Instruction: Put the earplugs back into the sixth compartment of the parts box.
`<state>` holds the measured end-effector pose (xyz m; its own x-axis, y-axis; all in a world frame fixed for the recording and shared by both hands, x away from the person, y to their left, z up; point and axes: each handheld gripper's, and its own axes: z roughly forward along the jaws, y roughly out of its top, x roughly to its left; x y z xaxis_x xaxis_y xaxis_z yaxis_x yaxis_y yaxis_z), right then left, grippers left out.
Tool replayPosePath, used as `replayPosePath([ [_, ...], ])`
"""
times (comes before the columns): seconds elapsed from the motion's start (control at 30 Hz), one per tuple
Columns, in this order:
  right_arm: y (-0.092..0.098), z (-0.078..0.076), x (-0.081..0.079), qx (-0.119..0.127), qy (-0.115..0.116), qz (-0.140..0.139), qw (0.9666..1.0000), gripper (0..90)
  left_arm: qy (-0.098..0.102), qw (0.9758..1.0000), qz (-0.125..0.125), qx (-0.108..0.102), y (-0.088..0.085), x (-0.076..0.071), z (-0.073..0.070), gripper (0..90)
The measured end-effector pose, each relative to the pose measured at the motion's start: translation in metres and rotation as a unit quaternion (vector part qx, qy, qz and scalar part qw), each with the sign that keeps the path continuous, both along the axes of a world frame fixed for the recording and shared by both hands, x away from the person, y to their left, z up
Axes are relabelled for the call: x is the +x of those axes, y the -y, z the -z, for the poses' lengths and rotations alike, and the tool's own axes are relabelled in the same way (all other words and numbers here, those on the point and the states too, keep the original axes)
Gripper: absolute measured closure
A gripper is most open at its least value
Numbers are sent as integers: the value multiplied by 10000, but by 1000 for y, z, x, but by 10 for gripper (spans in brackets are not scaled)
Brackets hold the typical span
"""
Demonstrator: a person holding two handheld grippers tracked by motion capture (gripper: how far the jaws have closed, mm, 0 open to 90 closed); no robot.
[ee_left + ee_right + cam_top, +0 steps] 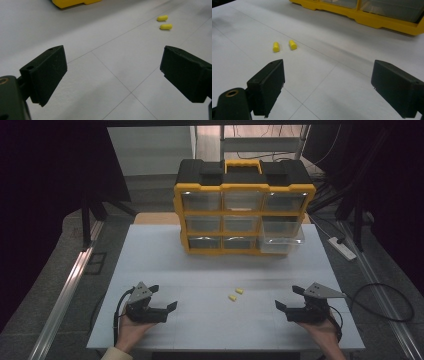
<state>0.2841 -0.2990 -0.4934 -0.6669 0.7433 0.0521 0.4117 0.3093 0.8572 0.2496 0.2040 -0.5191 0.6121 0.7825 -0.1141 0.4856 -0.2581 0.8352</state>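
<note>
Two small yellow earplugs lie side by side on the white table, one slightly behind the other. They show far ahead in the left gripper view and in the right gripper view. My left gripper rests low at the table's front left, open and holding nothing. At the front right my right gripper stands open too, jaws wide apart. A yellow and black drawer cabinet stands at the back, its bottom right drawer pulled out.
A white power strip and a black cable lie on the floor to the right. A metal rail runs along the left side. Dark curtains hang at both sides.
</note>
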Motion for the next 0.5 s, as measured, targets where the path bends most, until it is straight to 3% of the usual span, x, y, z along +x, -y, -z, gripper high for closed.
replayPosePath([
  [0.5, -2, 3, 2, -96, -51, -9, 9999, 128, 8, 10000, 37, 45, 2, -2, 0, 69],
])
